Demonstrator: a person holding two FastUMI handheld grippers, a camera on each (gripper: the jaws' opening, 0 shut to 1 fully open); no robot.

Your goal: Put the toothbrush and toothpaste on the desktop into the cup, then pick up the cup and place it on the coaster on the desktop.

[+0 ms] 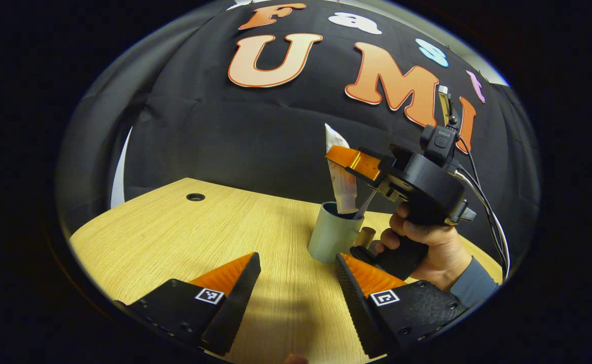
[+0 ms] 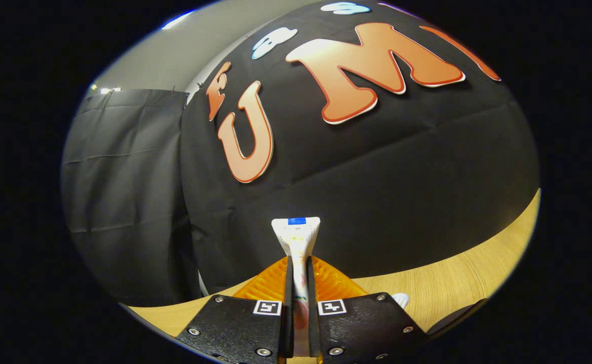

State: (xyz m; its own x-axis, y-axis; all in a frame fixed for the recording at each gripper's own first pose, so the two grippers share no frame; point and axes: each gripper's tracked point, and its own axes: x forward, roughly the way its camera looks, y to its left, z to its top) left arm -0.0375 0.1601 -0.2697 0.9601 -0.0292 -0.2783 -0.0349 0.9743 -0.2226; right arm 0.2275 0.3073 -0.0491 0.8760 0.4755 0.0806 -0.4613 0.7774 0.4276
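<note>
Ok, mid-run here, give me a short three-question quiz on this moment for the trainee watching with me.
1. True or false: the right gripper is shut on the toothpaste tube.
2. Multiple choice: where is the tube's lower end in the left gripper view? A) flat on the desktop B) inside the cup C) on the coaster
3. Short answer: is the left gripper holding anything?

Key:
1. True; in the right gripper view both fingers press the tube.
2. B.
3. No; it is open over the wooden desktop with nothing between its fingers.
</note>
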